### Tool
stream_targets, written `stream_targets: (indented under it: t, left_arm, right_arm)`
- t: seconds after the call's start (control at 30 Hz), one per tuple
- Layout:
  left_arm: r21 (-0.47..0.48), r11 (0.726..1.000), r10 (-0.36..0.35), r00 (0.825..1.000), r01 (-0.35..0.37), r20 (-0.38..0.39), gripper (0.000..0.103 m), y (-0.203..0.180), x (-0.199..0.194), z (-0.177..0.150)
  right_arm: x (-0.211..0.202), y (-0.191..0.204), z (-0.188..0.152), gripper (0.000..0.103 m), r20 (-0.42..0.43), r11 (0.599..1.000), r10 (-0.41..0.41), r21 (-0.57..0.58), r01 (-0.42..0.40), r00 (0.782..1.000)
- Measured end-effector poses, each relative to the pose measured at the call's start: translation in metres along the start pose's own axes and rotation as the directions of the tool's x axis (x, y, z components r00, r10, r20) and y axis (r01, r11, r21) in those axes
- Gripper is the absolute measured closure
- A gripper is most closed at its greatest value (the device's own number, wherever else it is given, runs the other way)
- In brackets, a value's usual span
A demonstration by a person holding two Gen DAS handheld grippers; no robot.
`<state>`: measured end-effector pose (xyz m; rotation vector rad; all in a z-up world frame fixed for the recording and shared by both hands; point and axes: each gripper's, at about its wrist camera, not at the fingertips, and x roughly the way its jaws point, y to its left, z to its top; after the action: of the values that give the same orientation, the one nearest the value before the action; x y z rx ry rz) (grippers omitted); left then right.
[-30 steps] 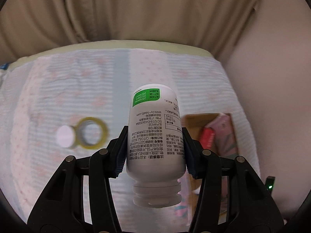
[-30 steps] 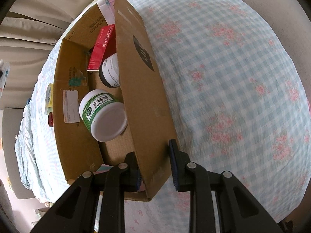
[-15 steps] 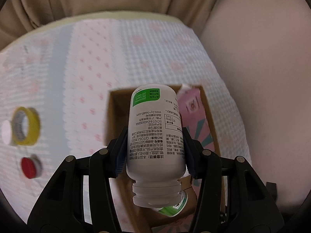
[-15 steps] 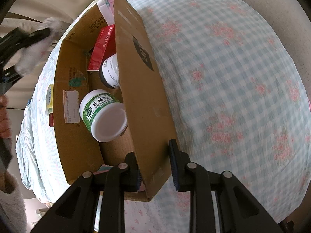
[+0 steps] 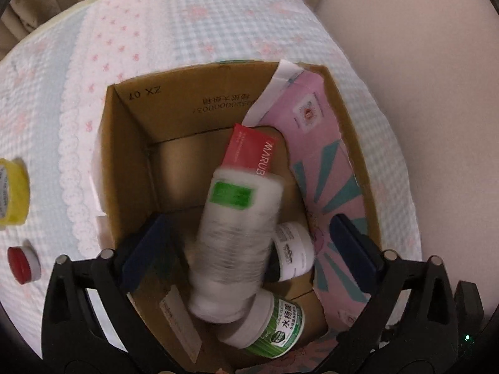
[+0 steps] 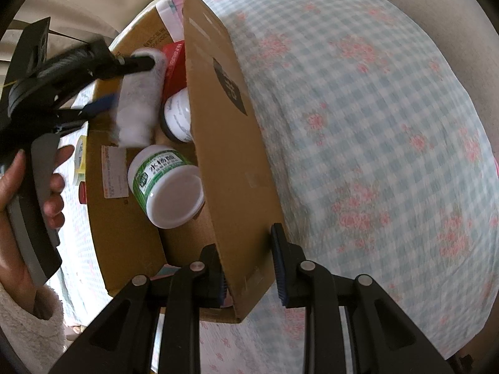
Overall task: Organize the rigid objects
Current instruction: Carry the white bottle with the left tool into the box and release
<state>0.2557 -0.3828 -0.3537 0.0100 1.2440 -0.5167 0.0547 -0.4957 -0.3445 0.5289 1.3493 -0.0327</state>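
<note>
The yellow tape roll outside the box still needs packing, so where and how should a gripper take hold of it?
Grip the yellow tape roll across its ring wall, one finger in the centre hole and one outside, coming from above. It seems to lie flat on the checked cloth beside the cardboard box, hole facing up, so the wall is the narrow part that jaws can likely span.

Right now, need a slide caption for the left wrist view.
Left gripper jaws opening, releasing the white bottle over the cardboard box.
</note>
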Motion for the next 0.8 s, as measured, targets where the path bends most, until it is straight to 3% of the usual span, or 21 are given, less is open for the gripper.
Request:
stream_targets:
  t: [0.6, 0.8]
  left_arm:
    - [-0.013, 0.999, 0.031, 0.999, -0.031, 0.014, 0.000, 0.008, -0.029, -0.003]
    - [-0.023, 0.999, 0.026, 0.999, -0.025, 0.046, 0.000, 0.009, -0.068, -0.006]
  right_arm:
    - [0.000, 0.001, -0.001, 0.080, 0.007, 1.000, -0.001, 0.000, 0.001, 1.000]
    - [-0.001, 0.003, -0.002, 0.080, 0.007, 1.000, -0.001, -0.007, 0.001, 1.000]
